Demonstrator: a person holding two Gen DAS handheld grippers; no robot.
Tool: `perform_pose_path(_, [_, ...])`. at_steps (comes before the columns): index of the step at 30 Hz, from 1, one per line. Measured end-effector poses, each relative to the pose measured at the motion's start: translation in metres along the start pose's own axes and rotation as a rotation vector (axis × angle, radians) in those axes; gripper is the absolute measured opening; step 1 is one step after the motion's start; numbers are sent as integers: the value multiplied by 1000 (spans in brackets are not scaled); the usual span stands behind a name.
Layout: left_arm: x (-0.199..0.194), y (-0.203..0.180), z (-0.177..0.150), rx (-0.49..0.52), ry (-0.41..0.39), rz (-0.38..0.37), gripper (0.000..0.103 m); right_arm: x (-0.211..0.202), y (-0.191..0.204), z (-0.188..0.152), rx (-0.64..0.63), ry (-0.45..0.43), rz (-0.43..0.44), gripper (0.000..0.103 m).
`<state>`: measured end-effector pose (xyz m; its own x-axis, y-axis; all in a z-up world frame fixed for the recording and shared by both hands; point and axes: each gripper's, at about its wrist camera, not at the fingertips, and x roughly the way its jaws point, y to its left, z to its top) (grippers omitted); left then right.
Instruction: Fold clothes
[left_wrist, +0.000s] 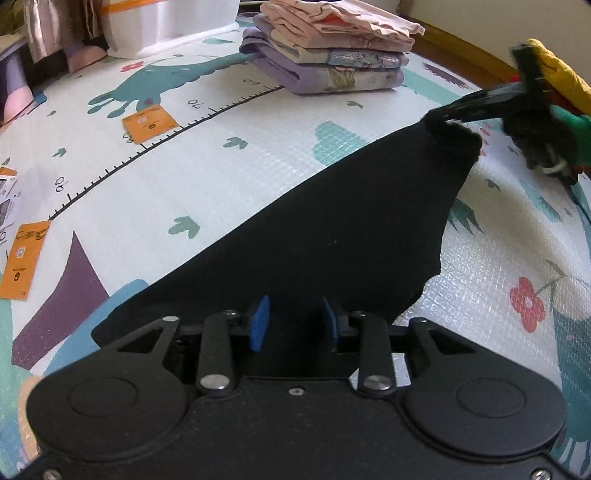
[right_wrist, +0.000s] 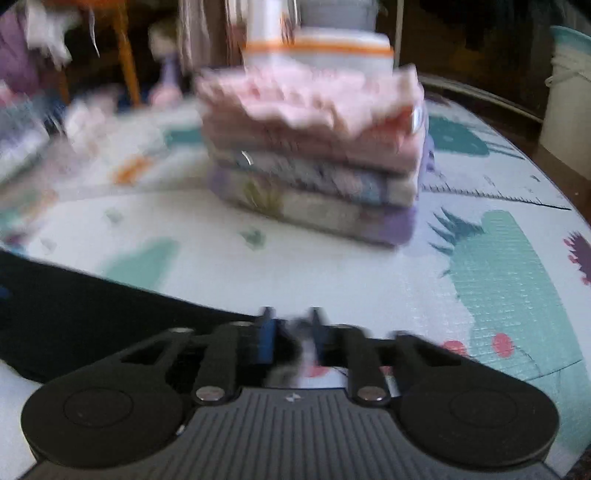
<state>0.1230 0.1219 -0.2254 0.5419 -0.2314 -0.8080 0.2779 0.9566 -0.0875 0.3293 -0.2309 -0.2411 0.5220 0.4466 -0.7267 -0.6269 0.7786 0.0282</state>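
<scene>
Black cloth (left_wrist: 314, 236) lies spread on my patterned mat (left_wrist: 229, 173), filling the frame's lower middle. My left fingers (left_wrist: 295, 325) stand narrowly parted over it; my right fingers (left_wrist: 443, 118) pinch its upper-right corner. Folded clothes (left_wrist: 332, 48) sit stacked at top.

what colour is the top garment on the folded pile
Pale pink top garment on the folded pile; clearest in the left wrist view.
</scene>
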Motion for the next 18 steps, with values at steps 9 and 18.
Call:
perform_pose_path(9, [-1,3,-1,-18,0,-16,31,-33,-7,-11,0,-99,-53,18])
perform_pose_path(18, [0,0,-1,-24,0,-20,39,-30,13,-40,-99,-46,46,13])
